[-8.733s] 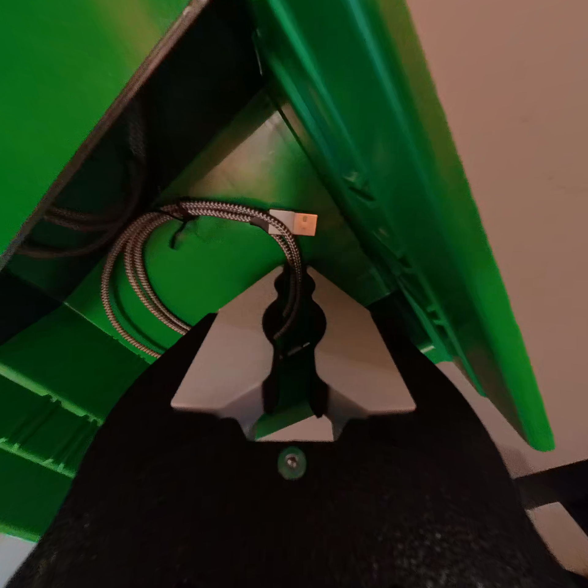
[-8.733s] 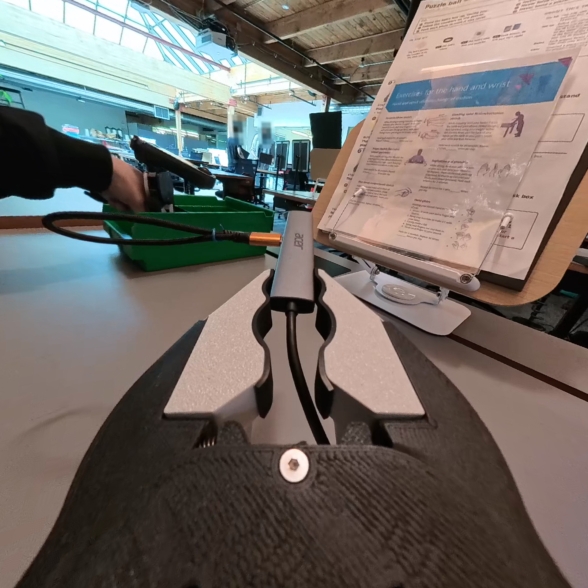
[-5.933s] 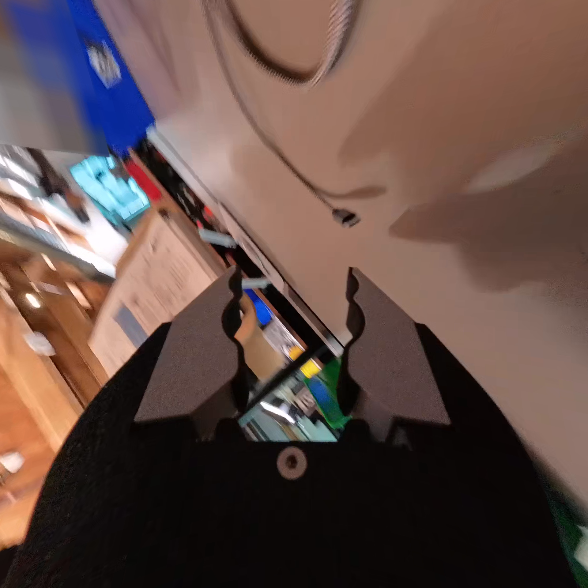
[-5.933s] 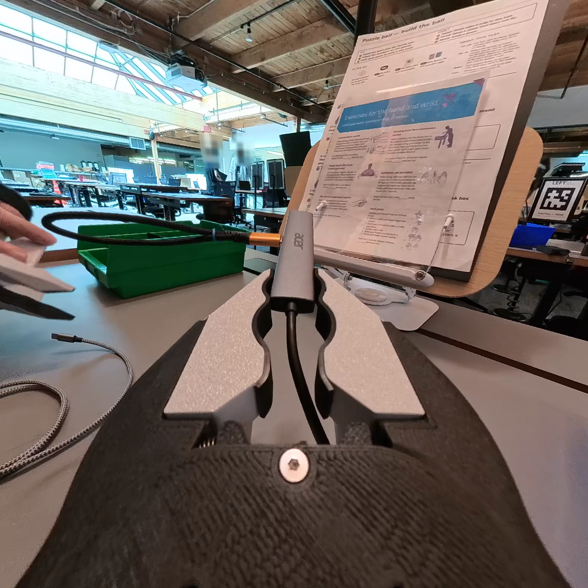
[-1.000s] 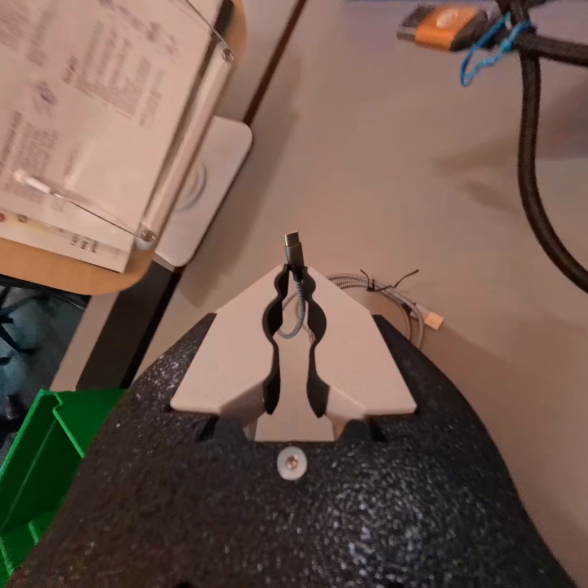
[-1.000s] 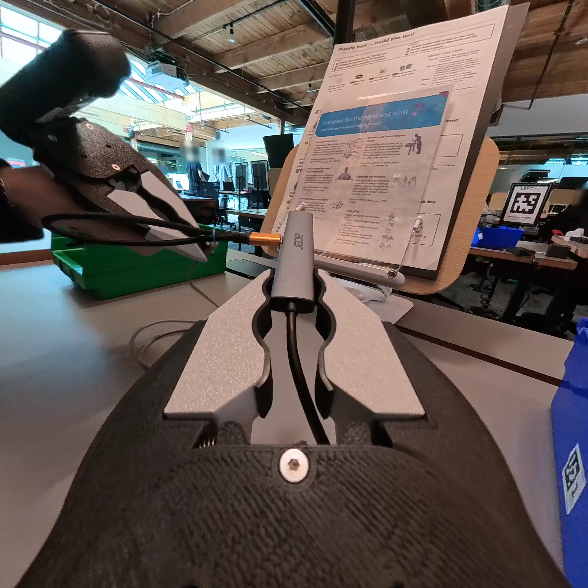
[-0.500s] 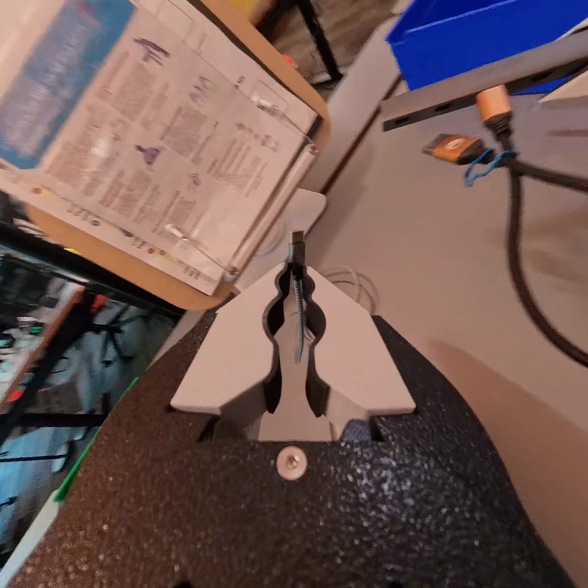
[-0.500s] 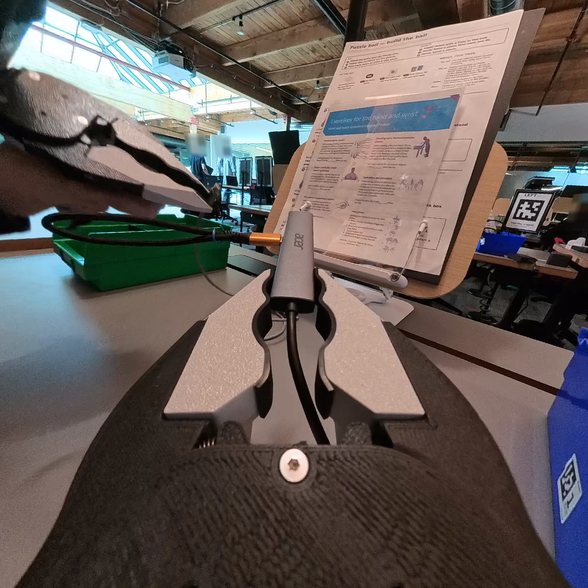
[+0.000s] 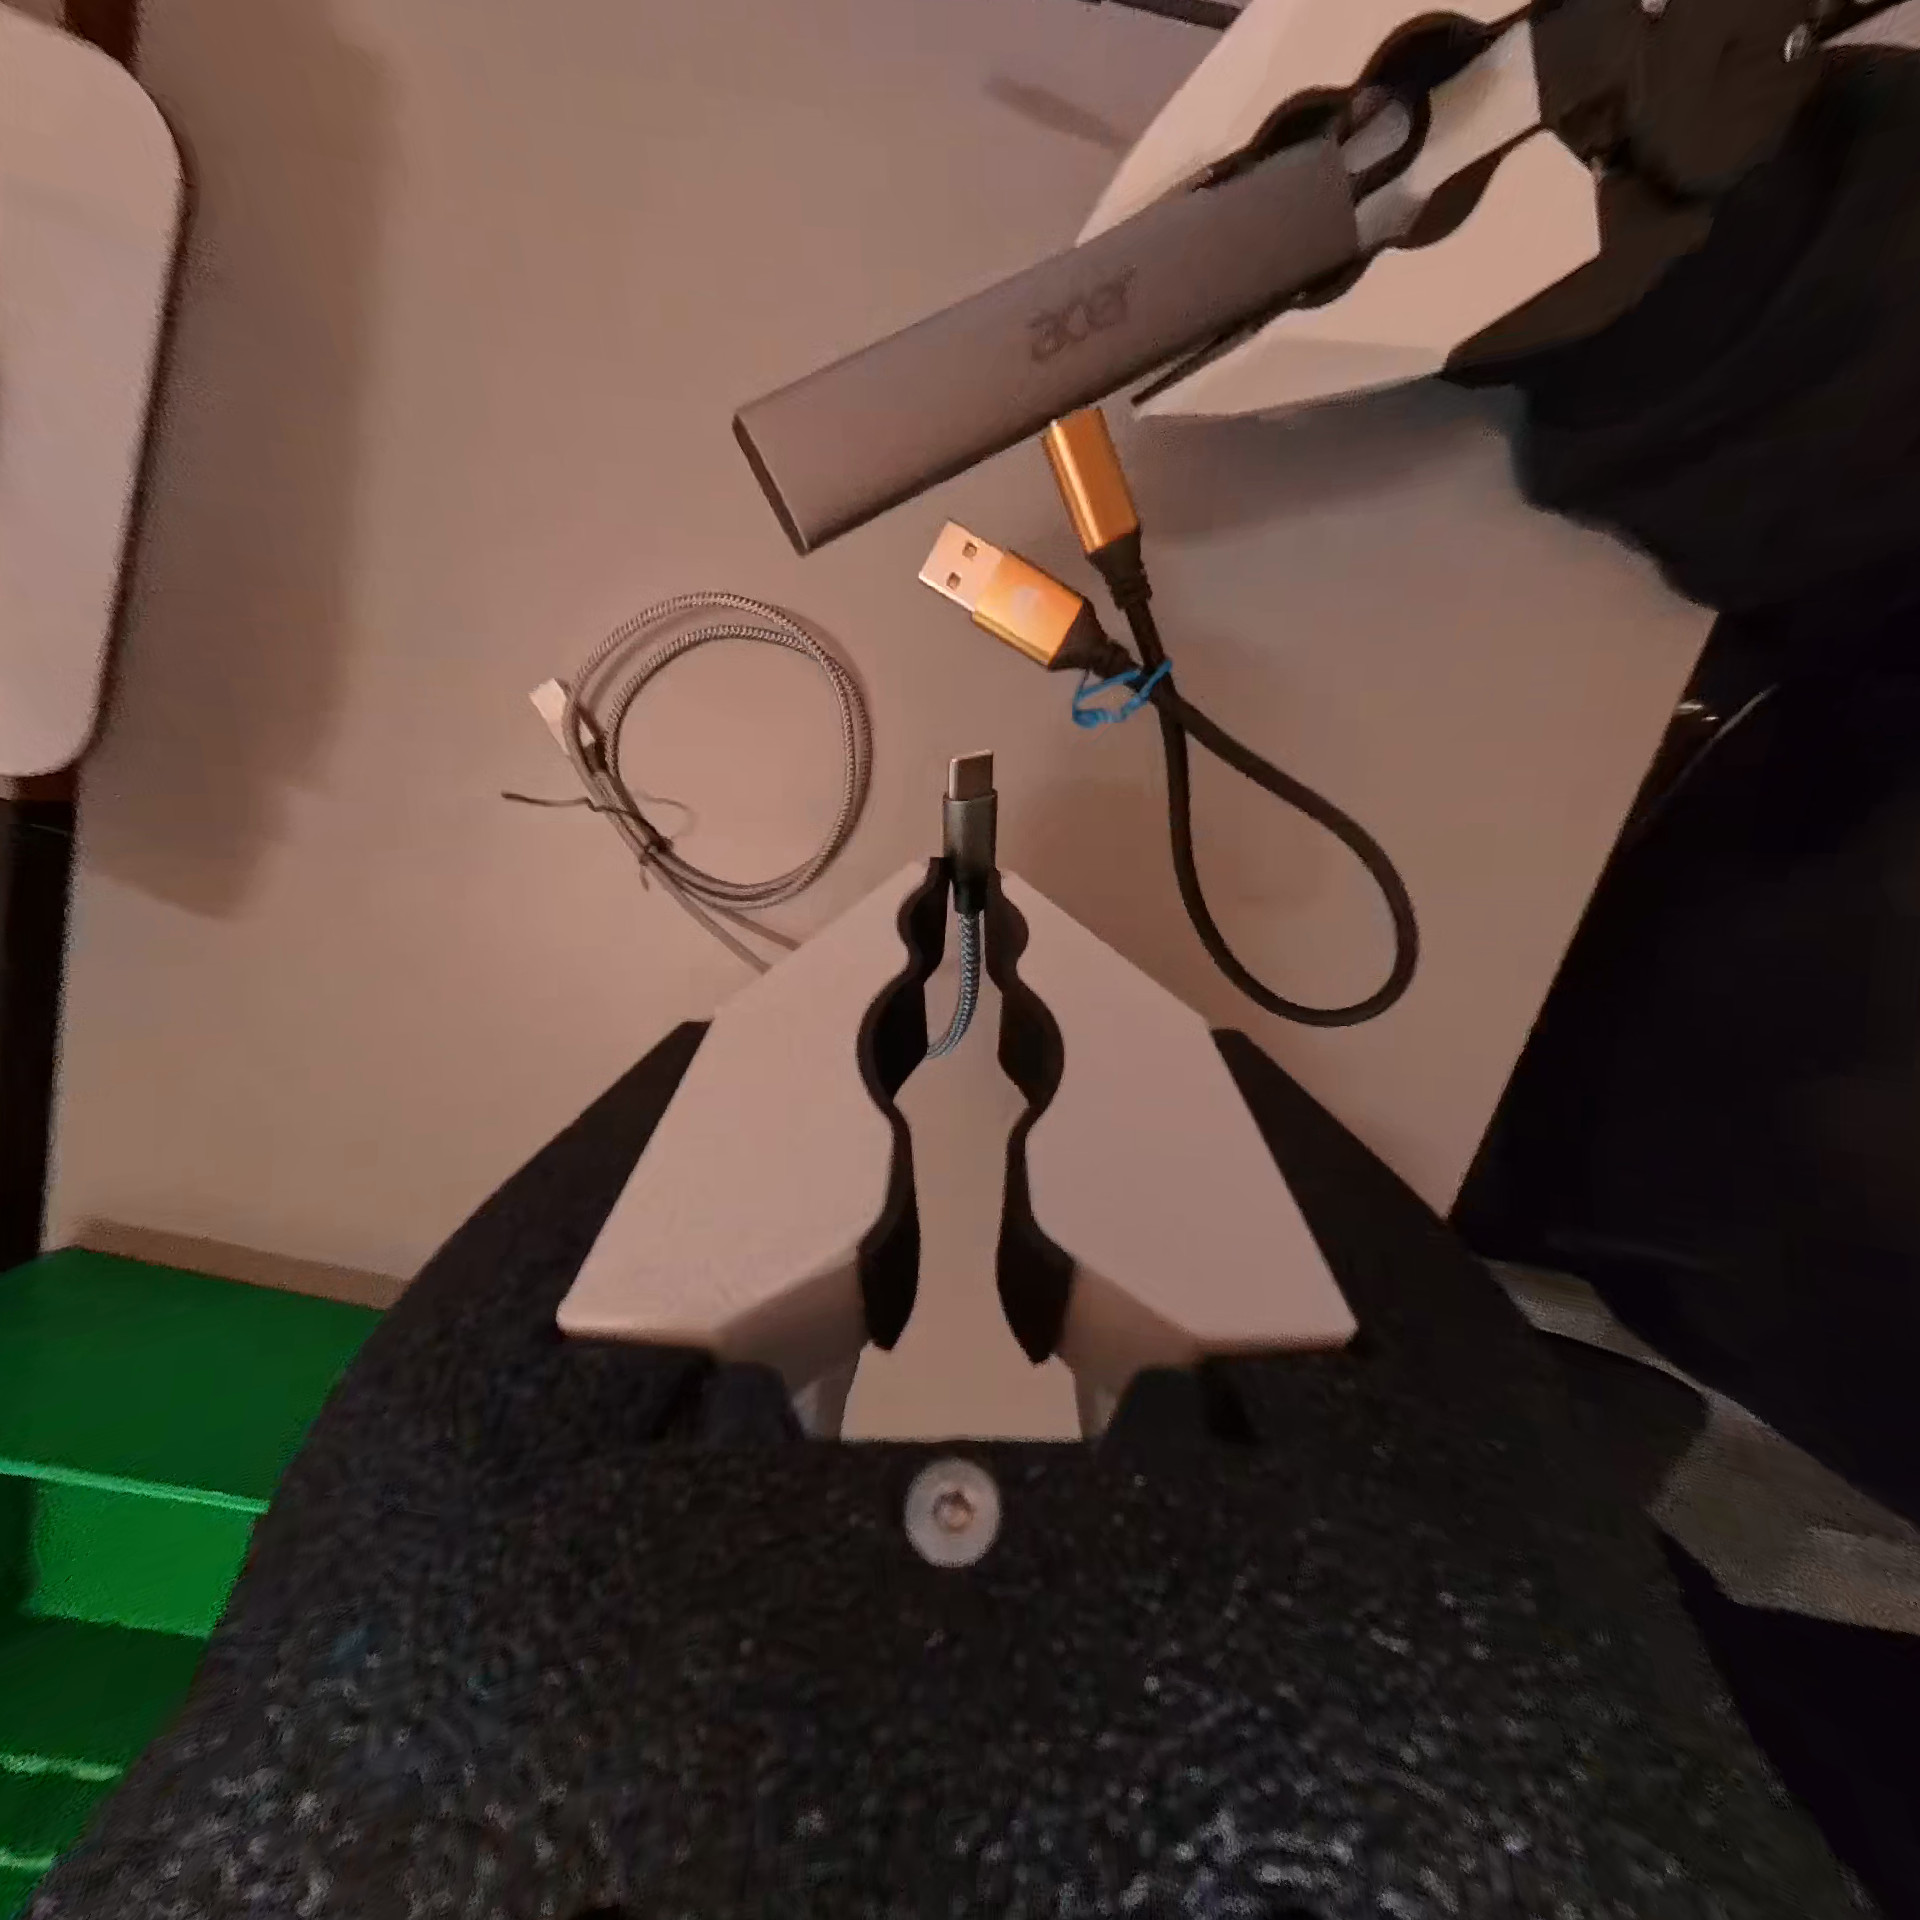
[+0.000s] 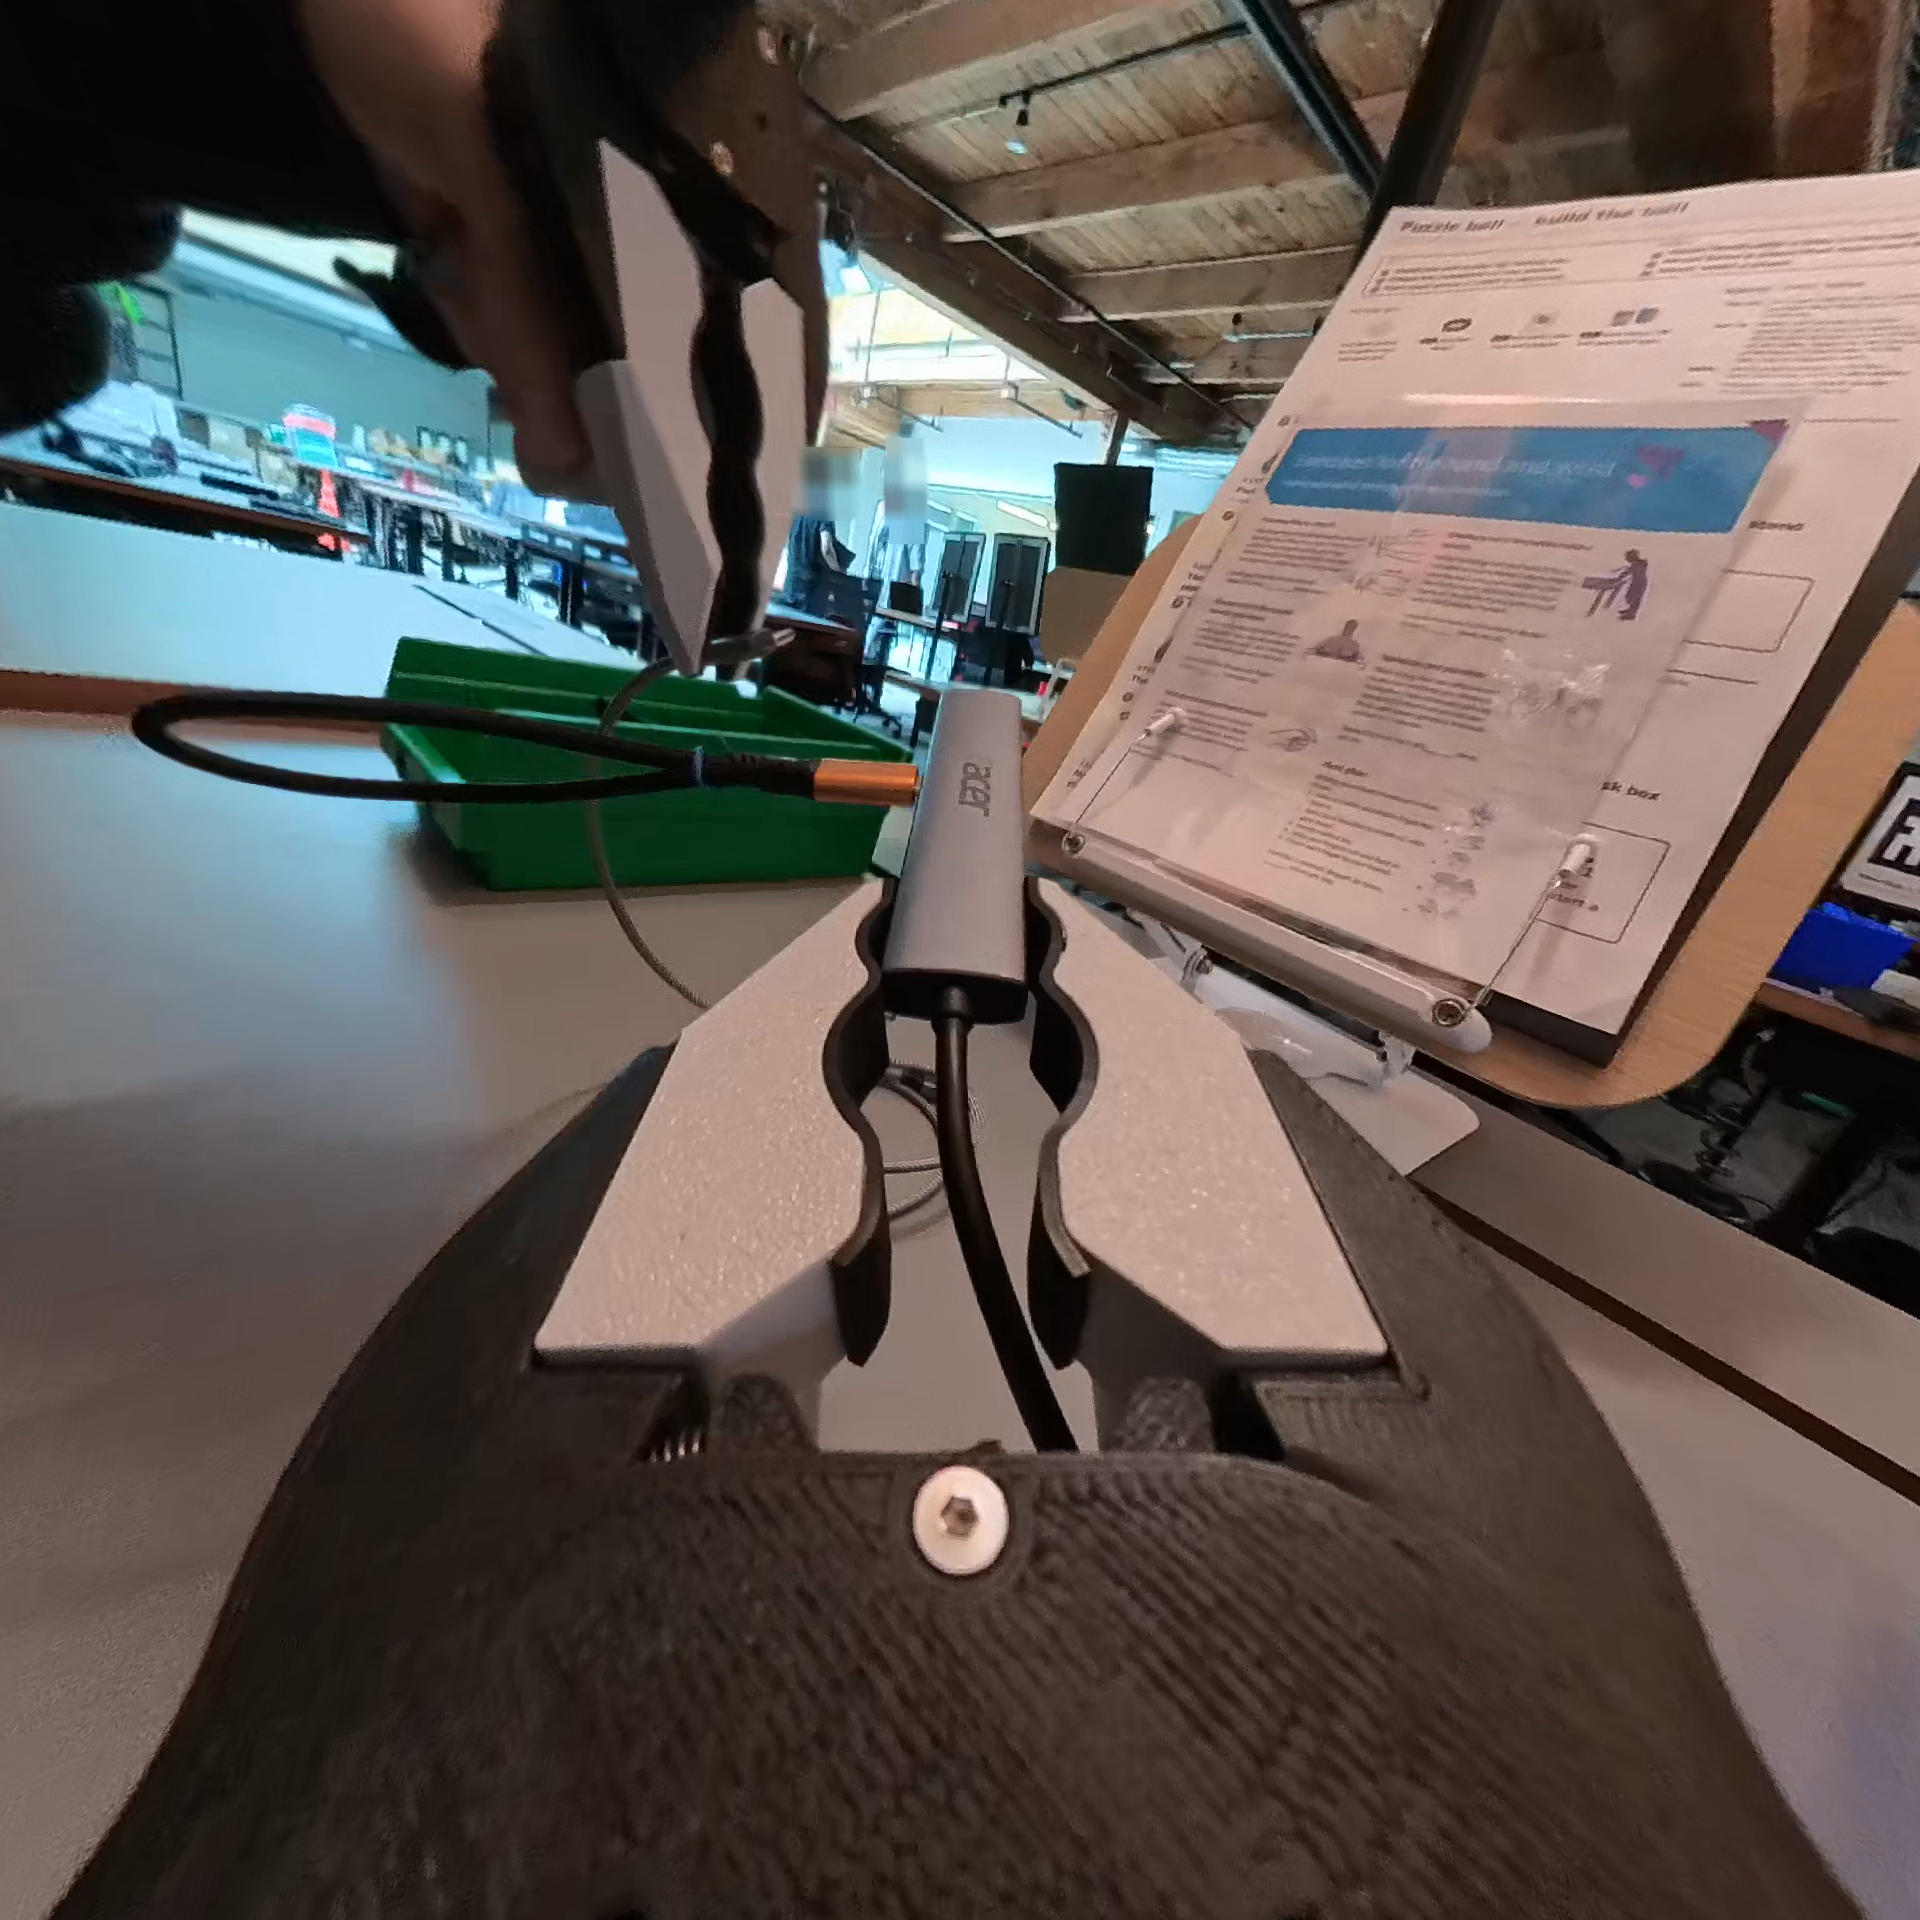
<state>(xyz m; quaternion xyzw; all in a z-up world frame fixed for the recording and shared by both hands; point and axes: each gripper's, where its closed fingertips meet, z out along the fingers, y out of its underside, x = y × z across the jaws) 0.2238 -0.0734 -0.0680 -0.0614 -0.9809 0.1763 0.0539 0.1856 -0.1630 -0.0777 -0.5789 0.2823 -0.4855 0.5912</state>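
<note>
My left gripper (image 9: 966,883) is shut on the small plug (image 9: 970,805) of a grey braided cable, whose coil (image 9: 717,748) lies on the table below. It points down, held above the table near the hub. My right gripper (image 10: 956,914) is shut on a grey hub (image 10: 961,831), which also shows in the left wrist view (image 9: 1039,364). A black cable with an orange plug (image 10: 862,781) is plugged into the hub's side; its loop (image 9: 1299,862) and second orange plug (image 9: 1013,608) hang free. The left gripper shows in the right wrist view (image 10: 727,644), just left of and above the hub.
A green bin (image 10: 623,769) stands on the grey table (image 10: 208,987) behind the hub. A document stand (image 10: 1507,675) with printed sheets stands at the right on a white base (image 10: 1434,1122). A blue bin (image 10: 1839,945) sits far right.
My left gripper has swung over from facing the document stand and now points down at the table beside the hub, with the braided plug still in it. The right gripper has tilted slightly.
</note>
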